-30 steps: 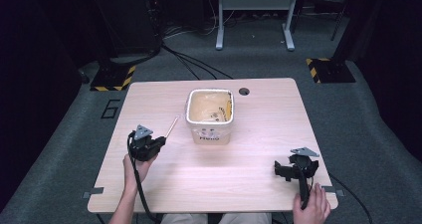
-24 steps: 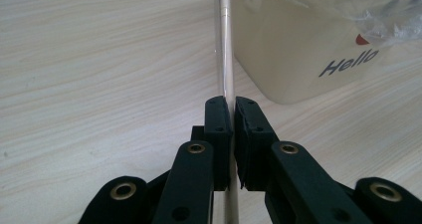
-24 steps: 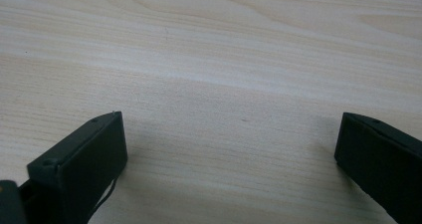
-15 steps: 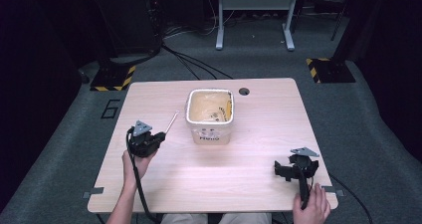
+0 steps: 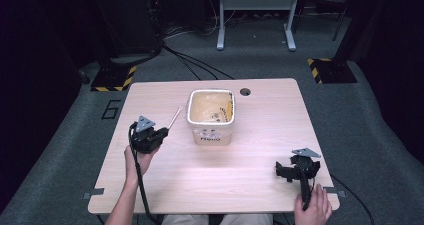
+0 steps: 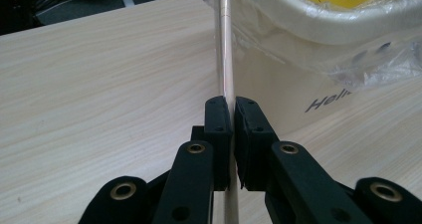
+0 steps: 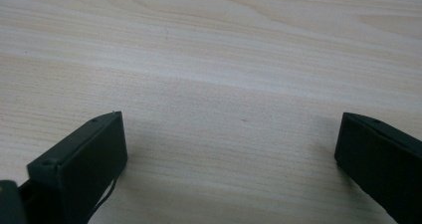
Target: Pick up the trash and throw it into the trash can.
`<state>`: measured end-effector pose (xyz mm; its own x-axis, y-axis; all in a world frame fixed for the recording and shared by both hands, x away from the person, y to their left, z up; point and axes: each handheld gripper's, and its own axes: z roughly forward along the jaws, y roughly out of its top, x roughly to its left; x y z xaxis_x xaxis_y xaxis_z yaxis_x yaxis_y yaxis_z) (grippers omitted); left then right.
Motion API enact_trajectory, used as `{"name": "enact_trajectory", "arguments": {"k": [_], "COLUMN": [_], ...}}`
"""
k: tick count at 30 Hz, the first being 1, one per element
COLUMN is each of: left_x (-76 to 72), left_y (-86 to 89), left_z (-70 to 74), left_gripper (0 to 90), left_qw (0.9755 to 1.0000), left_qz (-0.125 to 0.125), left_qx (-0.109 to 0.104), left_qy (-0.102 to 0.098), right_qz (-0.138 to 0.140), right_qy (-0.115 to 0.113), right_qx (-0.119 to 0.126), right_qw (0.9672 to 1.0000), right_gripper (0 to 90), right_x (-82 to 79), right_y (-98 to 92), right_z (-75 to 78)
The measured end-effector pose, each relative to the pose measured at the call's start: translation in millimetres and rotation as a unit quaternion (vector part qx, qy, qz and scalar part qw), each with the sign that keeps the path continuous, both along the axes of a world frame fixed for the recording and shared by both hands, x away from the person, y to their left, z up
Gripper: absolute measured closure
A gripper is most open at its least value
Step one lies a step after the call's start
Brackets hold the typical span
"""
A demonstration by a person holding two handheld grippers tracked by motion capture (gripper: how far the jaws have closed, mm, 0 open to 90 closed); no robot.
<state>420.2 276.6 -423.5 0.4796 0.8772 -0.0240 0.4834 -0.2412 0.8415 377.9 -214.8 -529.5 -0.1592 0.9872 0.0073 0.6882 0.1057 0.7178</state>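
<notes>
Stick [image 6: 227,59] is clamped in my left claw [image 6: 233,109], lifted beside the lined tub [image 5: 210,116], tip near its rim. Pickup looks done; drop-in remains, I reckon. Right claw [image 7: 231,149] wide open, empty, resting on table [image 5: 260,160].

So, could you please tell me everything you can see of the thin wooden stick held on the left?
The thin, pale wooden stick looks round, straight and smooth. The left hand-held gripper is shut on it partway along. It slants over the light wooden table, its far end near the rim of the cream plastic-lined bin; whether they touch is unclear.
</notes>
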Motion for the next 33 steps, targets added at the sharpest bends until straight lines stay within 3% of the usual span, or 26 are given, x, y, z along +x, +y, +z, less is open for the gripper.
{"name": "enact_trajectory", "arguments": {"k": [33], "left_x": [16.2], "left_y": [-21.2], "left_z": [26.8], "left_gripper": [84.6], "left_qw": [0.9993], "left_qz": [-0.024], "left_qx": [0.007], "left_qy": [-0.027], "right_qz": [0.0], "right_qy": [0.001], "right_qx": [0.0], "right_qw": [1.0], "right_gripper": [0.0], "right_x": [-0.1], "right_y": [-0.1], "right_z": [0.2]}}
